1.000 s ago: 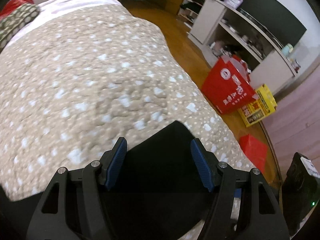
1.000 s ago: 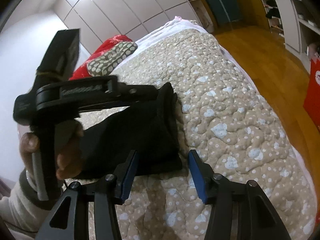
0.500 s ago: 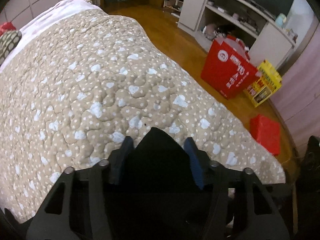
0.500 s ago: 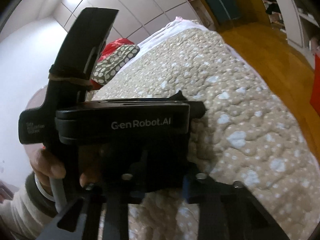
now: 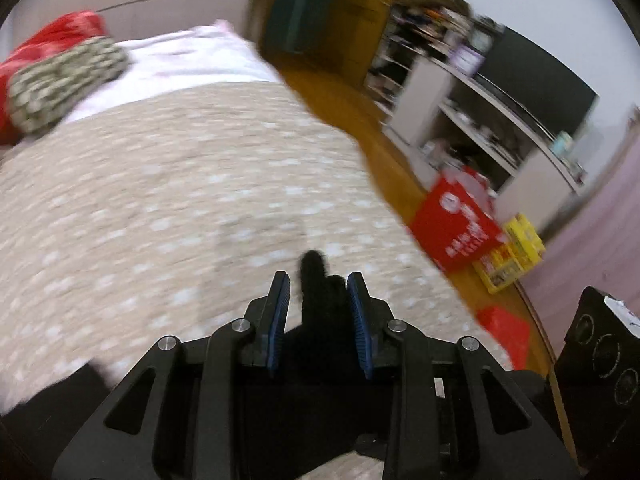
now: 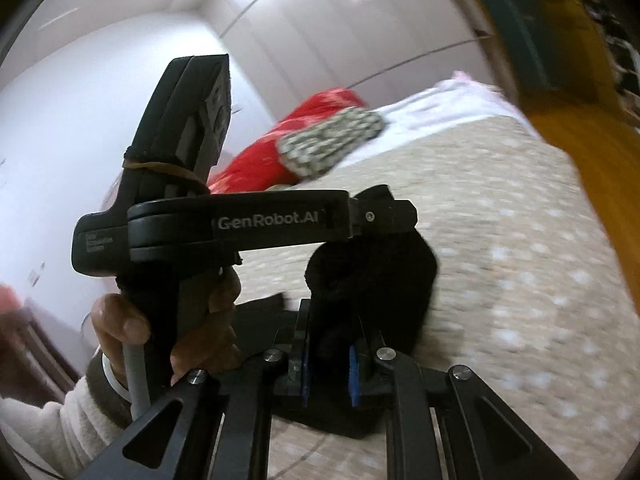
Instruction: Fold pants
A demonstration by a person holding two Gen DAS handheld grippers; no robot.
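The black pants [image 5: 320, 320] are bunched between the blue pads of my left gripper [image 5: 318, 280], whose jaws are closing on the cloth, with a tuft poking out past the fingertips. It hangs above the beige spotted quilt [image 5: 160, 200]. In the right wrist view my right gripper [image 6: 330, 332] is also closing on a fold of the black pants [image 6: 372, 272], which rises in a hump up to the left gripper [image 6: 396, 216] just ahead. A hand [image 6: 120, 320] in a white sleeve holds the left gripper's handle. The rest of the pants is hidden below the grippers.
A red pillow [image 5: 52, 36] and a spotted cushion [image 5: 64, 80] lie at the bed's head. Beyond the bed's right edge is wooden floor [image 5: 340, 108] with a red bag [image 5: 456, 224], a yellow box [image 5: 516, 252] and white shelves [image 5: 480, 120]. A black speaker [image 5: 604, 360] stands at the right.
Both grippers have narrowed from wide open onto the black cloth and risen with it off the quilt. The left gripper now sits higher and farther ahead in the right wrist view.
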